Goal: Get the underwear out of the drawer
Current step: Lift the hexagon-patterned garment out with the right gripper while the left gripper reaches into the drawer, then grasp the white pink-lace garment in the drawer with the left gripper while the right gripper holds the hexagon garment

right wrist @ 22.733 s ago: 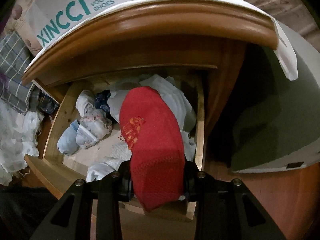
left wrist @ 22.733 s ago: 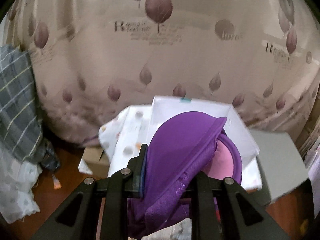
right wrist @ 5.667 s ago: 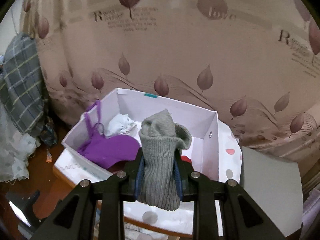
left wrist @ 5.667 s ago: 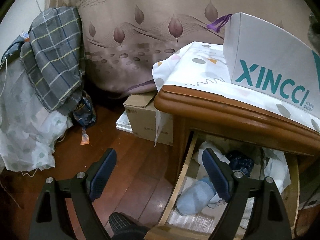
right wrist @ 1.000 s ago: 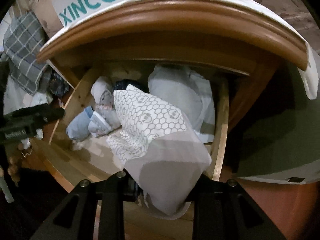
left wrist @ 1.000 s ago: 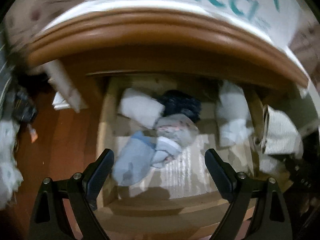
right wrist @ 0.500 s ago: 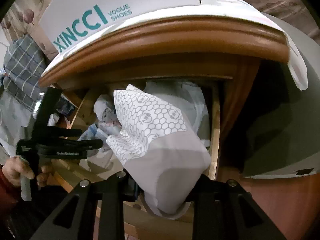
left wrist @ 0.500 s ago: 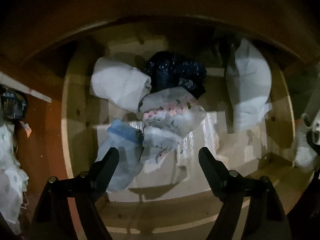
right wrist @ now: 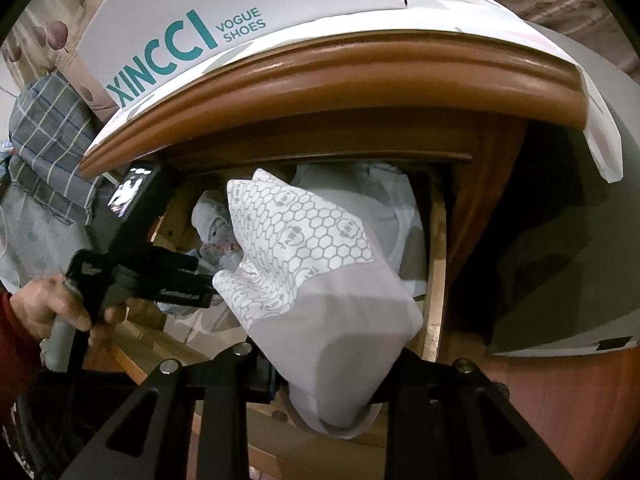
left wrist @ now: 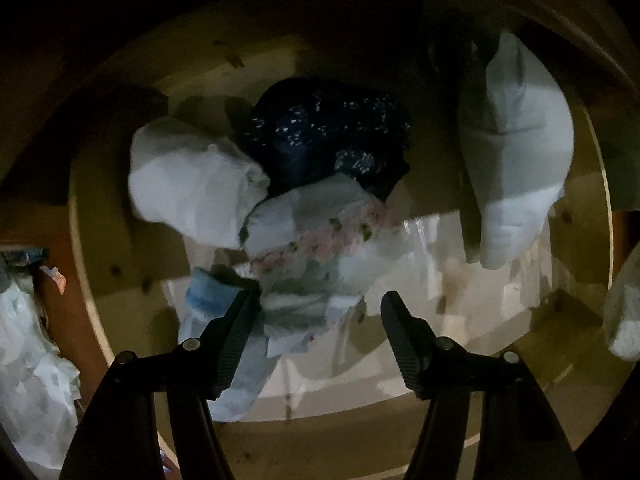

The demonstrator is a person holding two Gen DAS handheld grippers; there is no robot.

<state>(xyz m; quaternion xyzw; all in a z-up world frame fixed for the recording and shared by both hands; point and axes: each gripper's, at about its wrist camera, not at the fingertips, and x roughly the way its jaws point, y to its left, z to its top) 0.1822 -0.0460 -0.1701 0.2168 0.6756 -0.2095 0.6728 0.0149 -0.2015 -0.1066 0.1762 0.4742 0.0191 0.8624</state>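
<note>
Underwear: soft, light, crumples. Left gripper [left wrist: 316, 312] jaws closing around floral bundle [left wrist: 312, 248] mid-drawer [left wrist: 120, 240]; take its bunched folds. Right gripper [right wrist: 320, 384] jaws pinching honeycomb-print pair [right wrist: 316, 272].

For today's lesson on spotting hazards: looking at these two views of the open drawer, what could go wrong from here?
1. The left gripper has its jaws closing around the floral bundle, with the light blue piece right beside one jaw, so it may pinch both.
2. The honeycomb-print garment, held in the right gripper, hangs over the drawer and hides much of it, so the two grippers might collide.
</note>
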